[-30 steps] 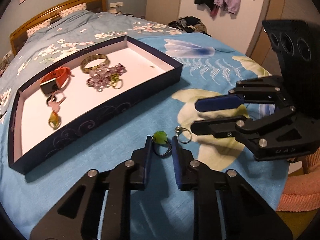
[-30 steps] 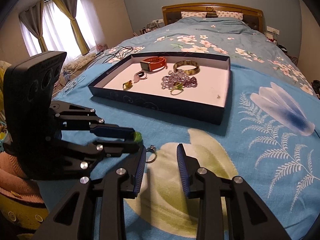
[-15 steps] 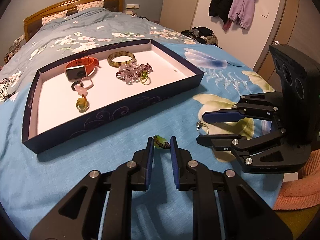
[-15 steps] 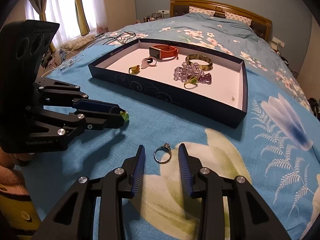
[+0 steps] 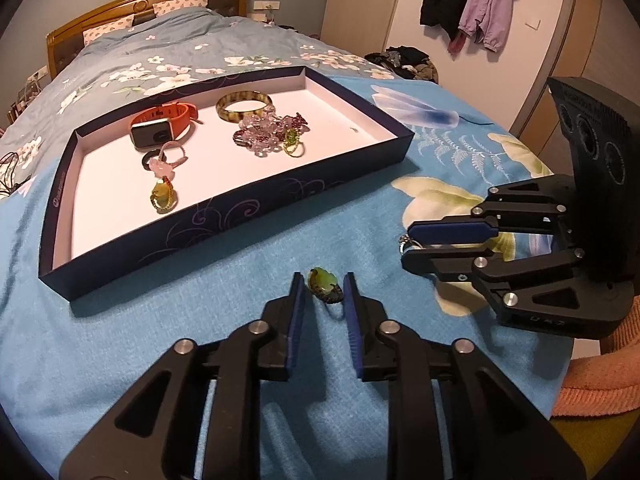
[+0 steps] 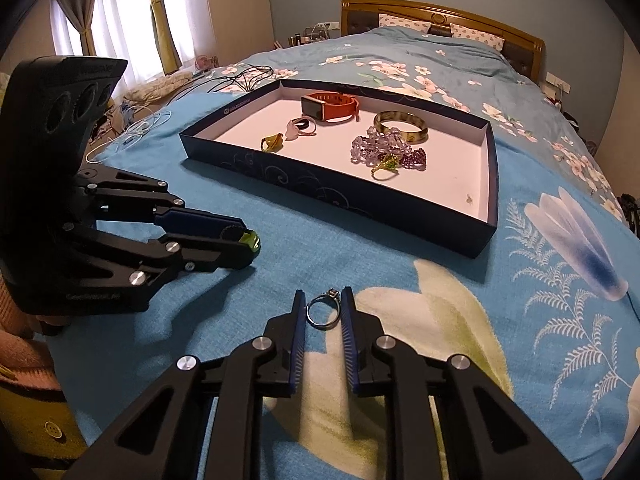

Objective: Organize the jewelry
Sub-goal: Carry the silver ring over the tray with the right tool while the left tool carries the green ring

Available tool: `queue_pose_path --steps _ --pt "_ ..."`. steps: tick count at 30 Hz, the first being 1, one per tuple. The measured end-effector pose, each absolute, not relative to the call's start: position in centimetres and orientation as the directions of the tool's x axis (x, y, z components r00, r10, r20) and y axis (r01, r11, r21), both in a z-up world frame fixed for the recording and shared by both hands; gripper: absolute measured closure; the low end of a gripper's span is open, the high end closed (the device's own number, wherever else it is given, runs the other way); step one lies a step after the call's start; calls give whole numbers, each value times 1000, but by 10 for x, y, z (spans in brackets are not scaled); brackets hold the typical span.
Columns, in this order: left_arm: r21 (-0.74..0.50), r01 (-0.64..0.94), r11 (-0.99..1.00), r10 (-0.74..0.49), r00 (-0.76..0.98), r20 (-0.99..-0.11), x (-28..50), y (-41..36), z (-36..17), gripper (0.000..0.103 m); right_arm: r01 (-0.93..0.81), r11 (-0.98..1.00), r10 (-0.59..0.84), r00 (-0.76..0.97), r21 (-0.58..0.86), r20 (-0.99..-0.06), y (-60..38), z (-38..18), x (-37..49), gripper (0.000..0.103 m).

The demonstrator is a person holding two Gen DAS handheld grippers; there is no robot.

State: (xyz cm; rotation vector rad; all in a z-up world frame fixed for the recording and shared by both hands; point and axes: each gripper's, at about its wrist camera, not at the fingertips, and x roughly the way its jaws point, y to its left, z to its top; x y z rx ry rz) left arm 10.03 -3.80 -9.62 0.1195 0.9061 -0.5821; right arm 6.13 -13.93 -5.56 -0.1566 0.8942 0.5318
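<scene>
A green-stone ring (image 5: 325, 285) is held between the fingertips of my left gripper (image 5: 323, 286), just above the blue bedspread; it also shows in the right wrist view (image 6: 250, 240). A silver ring (image 6: 325, 309) sits between the fingertips of my right gripper (image 6: 323, 304), pinched at its sides; it shows in the left wrist view (image 5: 407, 240). The dark blue tray (image 5: 224, 216) with a white floor lies ahead on the bed. It holds an orange watch (image 5: 160, 124), a bangle (image 5: 244, 105), a bead bracelet (image 5: 268, 136) and several rings.
The bed's near edge lies right of my right gripper in the left wrist view, with an orange cushion (image 5: 600, 380) beyond it. Cables (image 6: 240, 76) lie on the bed left of the tray. The wooden headboard (image 6: 440, 16) stands at the far end.
Both grippers have closed on their rings. The left one has lifted the green ring slightly off the bedspread. The right one has moved forward around the silver ring.
</scene>
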Motion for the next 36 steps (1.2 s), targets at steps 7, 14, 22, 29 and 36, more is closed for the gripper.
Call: queue_pose_path --steps 7,14,22,29,36 --pt "-148 509 848 -426 487 -763 100 -32 -95 89 -491 863 402 524 118 -751 -147 -47 61 87" --pt "-154 497 854 -431 508 -746 97 -25 -87 89 -479 866 422 548 143 -722 -153 -38 63 87" --pt "-154 481 863 -439 565 -698 93 -15 -62 89 -474 866 442 578 159 -686 -155 -25 66 87" --pt "-139 449 883 -421 625 -658 95 -1 -42 89 -464 868 455 599 177 -659 -157 -17 73 87" --pt "-134 425 895 -405 651 -642 100 6 -33 89 -466 868 460 622 173 -634 -155 -8 80 87"
